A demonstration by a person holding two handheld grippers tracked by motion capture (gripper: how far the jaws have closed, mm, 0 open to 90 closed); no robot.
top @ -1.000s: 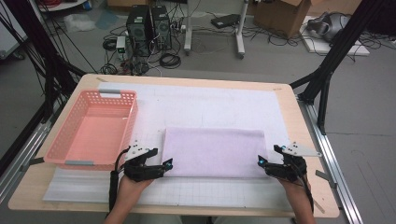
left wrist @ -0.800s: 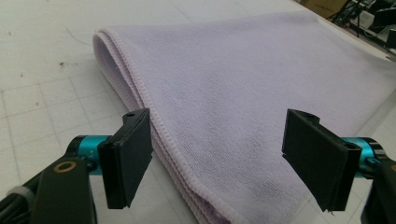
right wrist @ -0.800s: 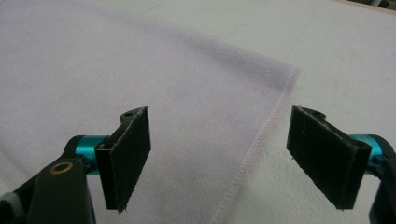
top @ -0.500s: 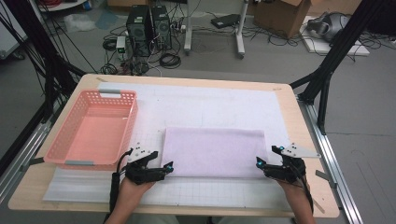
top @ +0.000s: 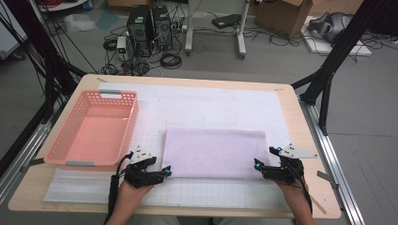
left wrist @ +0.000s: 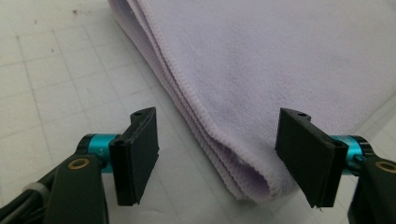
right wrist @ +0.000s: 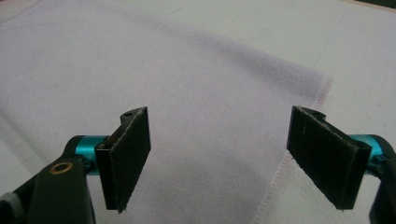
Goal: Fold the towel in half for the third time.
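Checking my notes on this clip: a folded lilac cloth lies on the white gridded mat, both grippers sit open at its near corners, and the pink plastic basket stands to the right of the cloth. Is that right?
One slip: the pink plastic basket stands left of the folded lilac cloth, not right, as the high view shows. The rest holds: left gripper and right gripper sit open at its near corners on the white gridded mat.

A folded lilac towel (top: 215, 153) lies flat on the white gridded mat (top: 211, 105) covering the counter (top: 300, 117). The left tongs (top: 165, 172) sit at the towel's near left corner, the right tongs (top: 257, 165) at its near right corner, each held in a hand. The left tongs' jaws have just been closing. A pink perforated basket (top: 94, 129) stands left of the towel, apart from it.
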